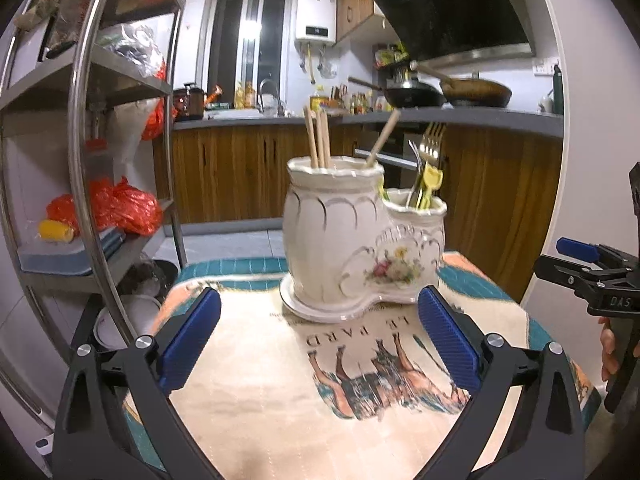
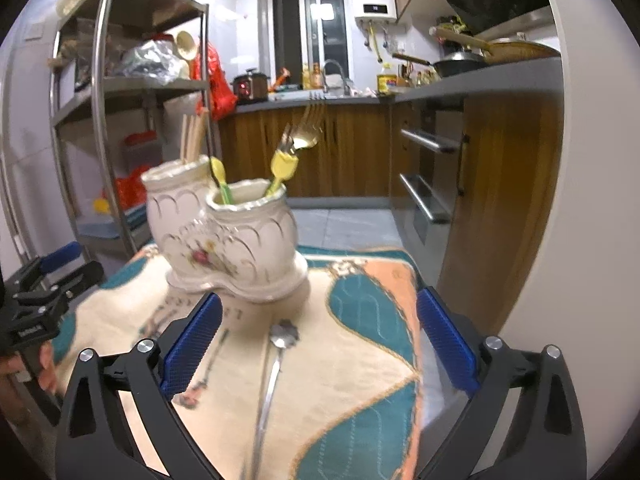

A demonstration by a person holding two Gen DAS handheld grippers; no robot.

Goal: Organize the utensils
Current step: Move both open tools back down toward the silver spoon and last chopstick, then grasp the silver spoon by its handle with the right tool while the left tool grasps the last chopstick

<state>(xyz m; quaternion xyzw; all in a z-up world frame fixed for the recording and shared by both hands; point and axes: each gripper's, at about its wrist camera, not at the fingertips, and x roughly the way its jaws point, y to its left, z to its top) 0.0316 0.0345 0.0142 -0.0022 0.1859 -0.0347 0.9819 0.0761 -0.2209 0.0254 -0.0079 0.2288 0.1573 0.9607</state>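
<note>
Two grippers: both in view, neither holding anything.
L gripper (image 1: 320, 344): jaws spread full wide, only bare cloth between pads; holder sits ahead, apart from them.
R gripper (image 2: 320, 344): jaws spread full wide; spoon lies on cloth between pads, not touched.
Spoon (image 2: 276, 364): silver, flat on cloth, flower-shaped bowl end toward holder, handle running back toward camera; near holder base, not touching it.
Holder (image 1: 340, 244): white ceramic, two wells, upright on own saucer, on cloth (image 1: 256, 392) over table.
Tall well: wooden chopsticks (image 1: 318, 138), upright-ish, one leaning.
Short well: forks (image 2: 308, 120) and yellow-handled pieces, crowded, leaning outward.
Task status, est.: one spoon left loose; rest already in holder. Next step likely R pinch on spoon handle.
Risk 1: thin flat handle on soft cloth; pads may snag fabric or slide off metal, spoon skids or cloth bunches.
Risk 2: cloth drag could shift the holder; top-heavy w/ tall utensils, may tip.
Risk 3: short well crowded; inserting spoon may knock forks, lever one out.
Risk 4: L gripper close alongside; could clash w/ R on approach.
Image quality: motion blur in R view, fine contact hard to confirm.
</note>
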